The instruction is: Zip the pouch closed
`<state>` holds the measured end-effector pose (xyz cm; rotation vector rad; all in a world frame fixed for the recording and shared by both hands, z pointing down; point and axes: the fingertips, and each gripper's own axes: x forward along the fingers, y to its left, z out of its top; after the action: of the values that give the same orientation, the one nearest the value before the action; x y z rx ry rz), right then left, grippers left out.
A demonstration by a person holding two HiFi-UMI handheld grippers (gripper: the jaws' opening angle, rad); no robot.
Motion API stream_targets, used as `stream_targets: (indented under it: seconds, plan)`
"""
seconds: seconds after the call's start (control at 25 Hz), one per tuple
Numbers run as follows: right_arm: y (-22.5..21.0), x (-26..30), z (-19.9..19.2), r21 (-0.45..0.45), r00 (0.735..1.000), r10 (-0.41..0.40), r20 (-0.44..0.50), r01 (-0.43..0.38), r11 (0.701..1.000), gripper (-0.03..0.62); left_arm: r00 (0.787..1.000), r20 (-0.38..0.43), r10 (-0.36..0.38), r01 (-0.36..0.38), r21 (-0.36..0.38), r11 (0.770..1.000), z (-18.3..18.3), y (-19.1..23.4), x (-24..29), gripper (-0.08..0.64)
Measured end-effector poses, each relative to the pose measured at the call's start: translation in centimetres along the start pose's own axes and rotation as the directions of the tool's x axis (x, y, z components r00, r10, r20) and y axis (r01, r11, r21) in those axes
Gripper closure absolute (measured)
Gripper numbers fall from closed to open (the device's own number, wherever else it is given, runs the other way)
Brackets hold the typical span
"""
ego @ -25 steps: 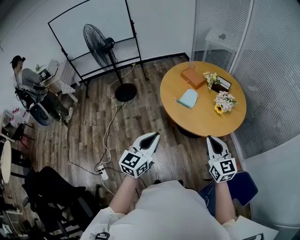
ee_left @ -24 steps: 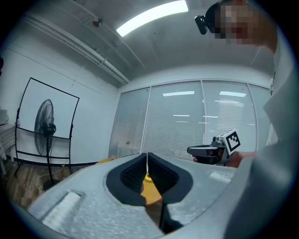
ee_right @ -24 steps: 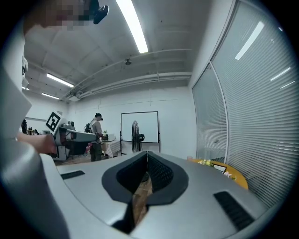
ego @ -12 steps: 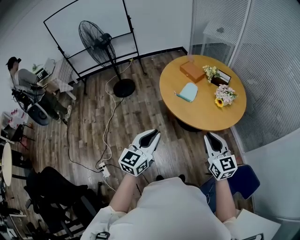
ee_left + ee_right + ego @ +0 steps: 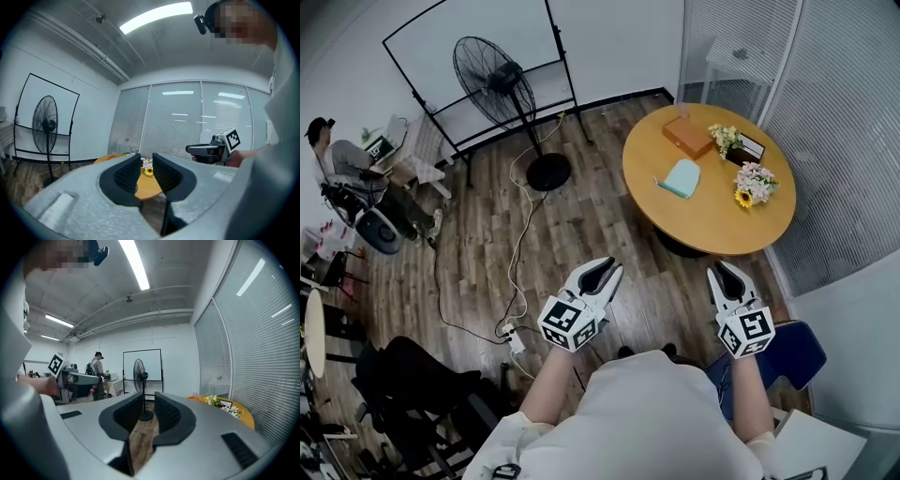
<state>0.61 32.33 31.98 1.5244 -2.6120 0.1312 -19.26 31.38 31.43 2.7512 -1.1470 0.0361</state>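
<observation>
Light blue pouch (image 5: 680, 177), tan wooden table (image 5: 712, 230), orange-brown box (image 5: 687, 137), black fan (image 5: 492, 80)

The whole head view has slid a little. My right gripper (image 5: 719, 269) has pulled back from the round table (image 5: 712, 225): its tip lay over the near rim a second ago and now sits just short of it. The fan (image 5: 492, 80) has drifted further left of the table.

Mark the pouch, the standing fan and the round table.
pouch (image 5: 681, 177): head view, middle of its light blue face.
standing fan (image 5: 490, 78): head view, centre of the wire cage.
round table (image 5: 712, 221): head view, bare wood near the front edge.
</observation>
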Motion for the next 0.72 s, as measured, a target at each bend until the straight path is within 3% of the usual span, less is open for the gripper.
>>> stream_targets:
  seconds: [0.4, 0.72]
  plan:
    - [2.6, 0.9, -1.3, 0.010, 1.000, -0.024, -0.019, 0.025, 1.000, 0.528, 0.999, -0.017, -0.033, 0.033, -0.016, 0.999, -1.6, 1.4, -1.7, 0.485]
    - [2.0, 2.0, -2.3, 0.027, 0.998, -0.041, -0.040, 0.042, 0.999, 0.528, 0.999, -0.036, -0.040, 0.039, -0.034, 0.999, -2.4, 2.8, -0.7, 0.482]
